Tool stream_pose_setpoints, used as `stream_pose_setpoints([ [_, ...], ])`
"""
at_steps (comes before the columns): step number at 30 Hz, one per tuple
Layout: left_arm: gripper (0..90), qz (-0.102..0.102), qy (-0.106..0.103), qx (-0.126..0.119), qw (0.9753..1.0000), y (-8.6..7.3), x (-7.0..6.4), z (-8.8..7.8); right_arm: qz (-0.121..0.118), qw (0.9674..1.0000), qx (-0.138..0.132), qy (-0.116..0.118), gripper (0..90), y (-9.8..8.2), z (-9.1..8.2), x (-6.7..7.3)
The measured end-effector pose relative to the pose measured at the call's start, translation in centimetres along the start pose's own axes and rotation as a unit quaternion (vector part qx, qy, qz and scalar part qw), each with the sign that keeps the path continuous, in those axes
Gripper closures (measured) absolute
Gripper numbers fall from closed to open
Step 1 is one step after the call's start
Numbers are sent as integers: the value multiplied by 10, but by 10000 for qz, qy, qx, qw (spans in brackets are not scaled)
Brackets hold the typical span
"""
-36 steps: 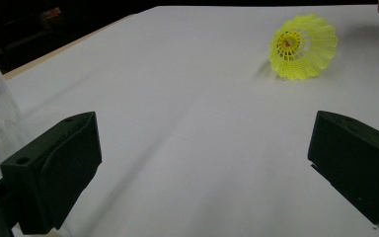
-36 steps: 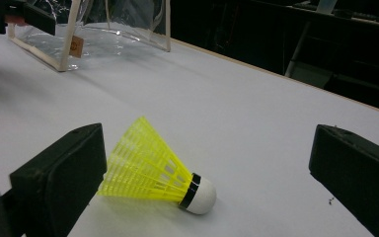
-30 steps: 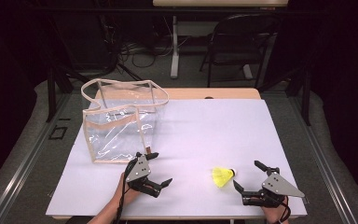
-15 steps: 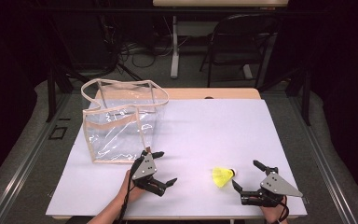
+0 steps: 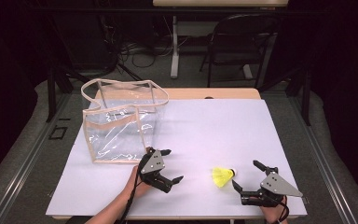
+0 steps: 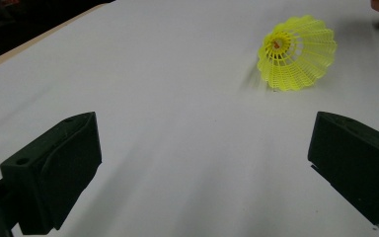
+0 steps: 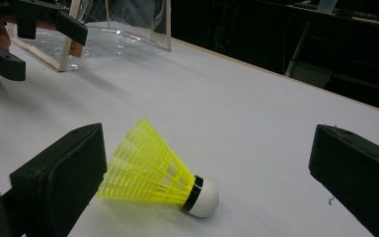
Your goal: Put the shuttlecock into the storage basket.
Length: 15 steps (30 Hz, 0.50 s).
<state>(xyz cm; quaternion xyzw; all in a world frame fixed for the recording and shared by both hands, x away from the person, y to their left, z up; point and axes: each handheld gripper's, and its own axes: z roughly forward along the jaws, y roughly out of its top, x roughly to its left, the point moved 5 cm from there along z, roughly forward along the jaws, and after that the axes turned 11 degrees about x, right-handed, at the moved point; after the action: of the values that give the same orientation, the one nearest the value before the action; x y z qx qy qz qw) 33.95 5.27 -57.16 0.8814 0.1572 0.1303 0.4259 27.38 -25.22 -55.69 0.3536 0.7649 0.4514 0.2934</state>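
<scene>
A yellow shuttlecock (image 5: 223, 176) with a white cork lies on its side on the white table cover, near the front right. My right gripper (image 5: 244, 173) stands open just right of it, and in the right gripper view the shuttlecock (image 7: 153, 173) rests between the wide-apart jaws of that gripper (image 7: 207, 148), close to the left one. My left gripper (image 5: 174, 164) is open, a little left of the shuttlecock, beside the bag's front corner. The left gripper view has the shuttlecock (image 6: 296, 53) ahead to the right, skirt facing me, beyond the open gripper (image 6: 205, 168).
A clear plastic bag (image 5: 121, 121) with beige trim stands open-topped at the table's back left, and its base (image 7: 118, 24) also appears in the right gripper view. The white table cover (image 5: 223, 126) stretches across the middle and right. A dark chair (image 5: 242, 42) stands behind the table.
My left gripper has slid to the right, toward the shuttlecock. The right gripper and the shuttlecock have hardly moved.
</scene>
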Motion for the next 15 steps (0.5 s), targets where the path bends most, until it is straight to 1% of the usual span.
stream_pose_setpoints([
  [5,0,29,-82,7,10000,7,-1,6,-1,10000,2,0,7,0,0,0],
  [15,0,171,-199,59,9996,19,-5,16,-3,10000,9,0,8,0,0,0],
])
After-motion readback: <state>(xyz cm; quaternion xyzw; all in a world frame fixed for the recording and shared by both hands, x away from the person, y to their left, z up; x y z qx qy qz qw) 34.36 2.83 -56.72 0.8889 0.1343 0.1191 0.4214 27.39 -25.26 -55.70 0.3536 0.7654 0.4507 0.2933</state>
